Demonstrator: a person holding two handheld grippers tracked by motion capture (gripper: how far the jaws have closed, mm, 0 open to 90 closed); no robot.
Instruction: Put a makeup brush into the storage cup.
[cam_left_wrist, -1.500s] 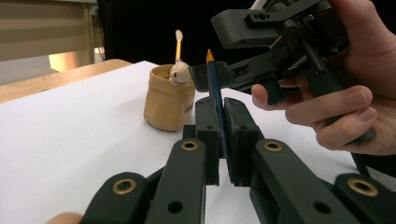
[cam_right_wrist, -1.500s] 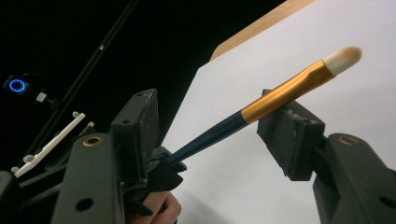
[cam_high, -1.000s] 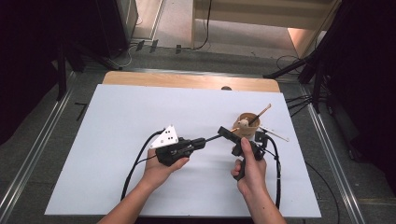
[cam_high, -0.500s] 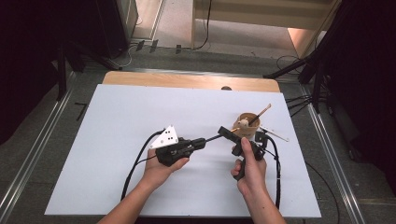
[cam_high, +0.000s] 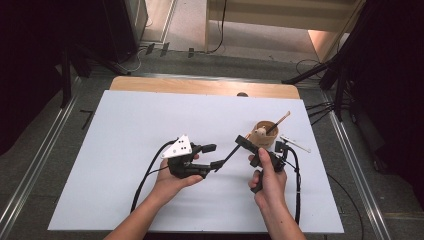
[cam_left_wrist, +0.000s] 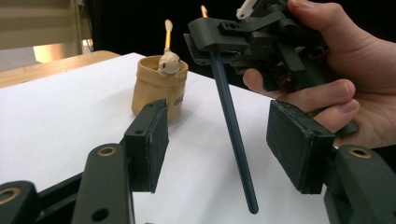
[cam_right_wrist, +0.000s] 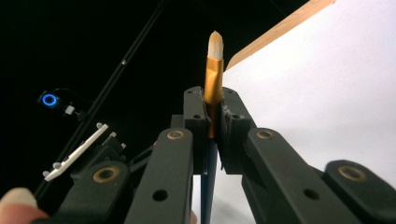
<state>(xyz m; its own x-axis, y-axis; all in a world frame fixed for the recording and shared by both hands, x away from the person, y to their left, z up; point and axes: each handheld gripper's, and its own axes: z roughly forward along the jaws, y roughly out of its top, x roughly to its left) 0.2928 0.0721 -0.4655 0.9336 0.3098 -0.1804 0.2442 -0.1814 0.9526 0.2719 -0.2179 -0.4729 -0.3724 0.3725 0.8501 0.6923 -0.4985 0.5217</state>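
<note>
My right gripper (cam_right_wrist: 212, 126) is clamped tight on the brush (cam_right_wrist: 214, 88): the pads pinch its gold ferrule, the pale bristle tip stands up past the jaws, and the dark handle runs down below them. Those jaws have just been closing on it. In the high view that gripper (cam_high: 243, 141) sits just in front of the cup (cam_high: 265, 134), and the brush handle (cam_high: 227, 153) slants from it down toward my left gripper (cam_high: 212, 156).

My left gripper (cam_left_wrist: 217, 140) stands about half open, its jaws having just been opening. The handle (cam_left_wrist: 233, 133) hangs between the two pads and touches neither, its end low, near the white table (cam_left_wrist: 56, 126). Beyond the left pad (cam_left_wrist: 156, 140) the tan cup (cam_left_wrist: 156, 91) stands upright with a small figure and another stick in it.
</note>
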